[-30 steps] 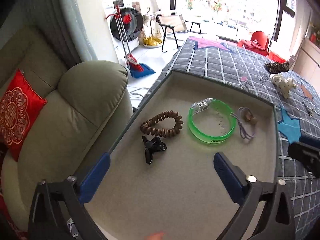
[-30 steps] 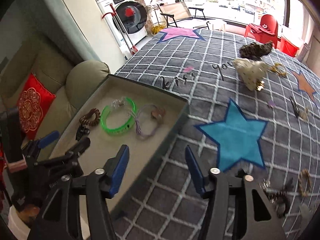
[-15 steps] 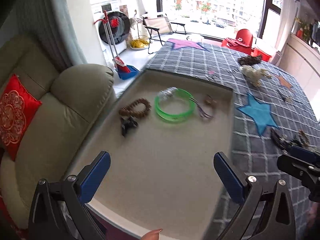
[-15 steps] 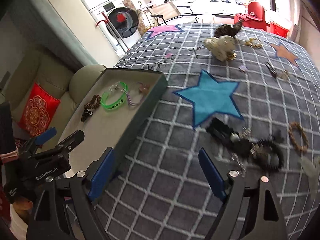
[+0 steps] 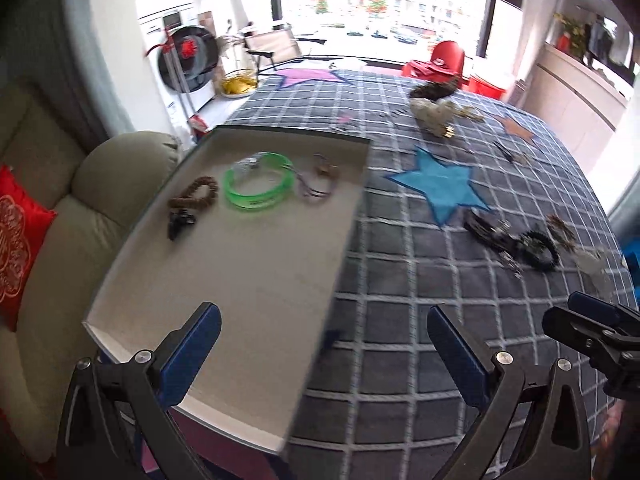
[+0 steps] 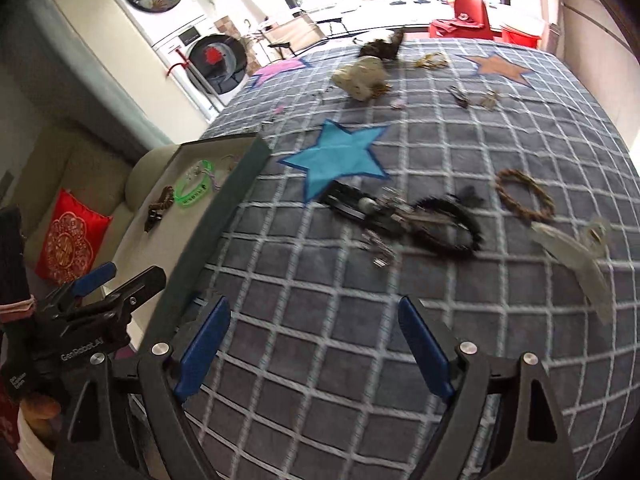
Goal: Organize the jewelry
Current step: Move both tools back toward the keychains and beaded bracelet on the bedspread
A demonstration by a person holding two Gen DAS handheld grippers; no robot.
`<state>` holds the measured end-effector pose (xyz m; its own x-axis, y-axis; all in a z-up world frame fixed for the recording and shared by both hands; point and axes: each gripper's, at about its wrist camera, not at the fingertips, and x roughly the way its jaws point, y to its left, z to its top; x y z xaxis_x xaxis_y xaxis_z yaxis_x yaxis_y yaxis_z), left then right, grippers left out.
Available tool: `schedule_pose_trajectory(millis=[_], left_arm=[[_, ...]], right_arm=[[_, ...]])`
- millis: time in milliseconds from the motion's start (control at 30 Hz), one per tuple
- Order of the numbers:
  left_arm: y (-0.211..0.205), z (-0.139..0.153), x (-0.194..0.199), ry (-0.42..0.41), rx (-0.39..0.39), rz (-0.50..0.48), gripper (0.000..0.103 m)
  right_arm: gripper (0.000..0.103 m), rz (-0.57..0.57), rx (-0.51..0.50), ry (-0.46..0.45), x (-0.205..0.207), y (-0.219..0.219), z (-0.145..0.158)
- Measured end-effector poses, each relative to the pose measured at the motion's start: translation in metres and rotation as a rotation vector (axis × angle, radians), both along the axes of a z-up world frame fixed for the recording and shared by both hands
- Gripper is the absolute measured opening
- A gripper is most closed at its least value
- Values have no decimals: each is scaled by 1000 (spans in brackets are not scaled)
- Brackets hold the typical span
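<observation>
— Green, brown, black, lilac: four pieces already lie in your tray, namely the green bangle, the bead bracelet, the black clip and the lilac cord.

— And what's left for me?

— Most of it, I'd judge. On the checked blanket you have a dark tangle just past the blue star, a woven ring beside it, and smaller bits far off.

— My grippers?

— Both empty. Your left gripper straddles the tray's edge, jaws apart; your right gripper hovers short of the tangle, jaws wide.
</observation>
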<state>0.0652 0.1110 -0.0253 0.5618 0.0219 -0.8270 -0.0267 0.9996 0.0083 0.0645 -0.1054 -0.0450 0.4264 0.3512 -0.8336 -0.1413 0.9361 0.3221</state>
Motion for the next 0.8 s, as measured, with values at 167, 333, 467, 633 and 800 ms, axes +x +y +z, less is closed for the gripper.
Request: schedule_pose_trajectory(millis=[167,333,467,633,800], left_arm=[[-26,-7,-2,20,-4,-40,103],[-48,-16,2,36,1,-73,103],[-60,-21,9,47,-9,-89,103],[-69,-23,20,48,-24,-95,103],[-76,-24,33,56,-67,-109,103]], right_arm=[[88,-43,-29,22,-8,-30,-10],[88,-93,-48,37,-13,-58,-16],[88,-118,-53,43,-12,-72,-22],[88,-136,-55,46,-8,-85,-26],[88,-120,-31,25,-2,-95,-16]])
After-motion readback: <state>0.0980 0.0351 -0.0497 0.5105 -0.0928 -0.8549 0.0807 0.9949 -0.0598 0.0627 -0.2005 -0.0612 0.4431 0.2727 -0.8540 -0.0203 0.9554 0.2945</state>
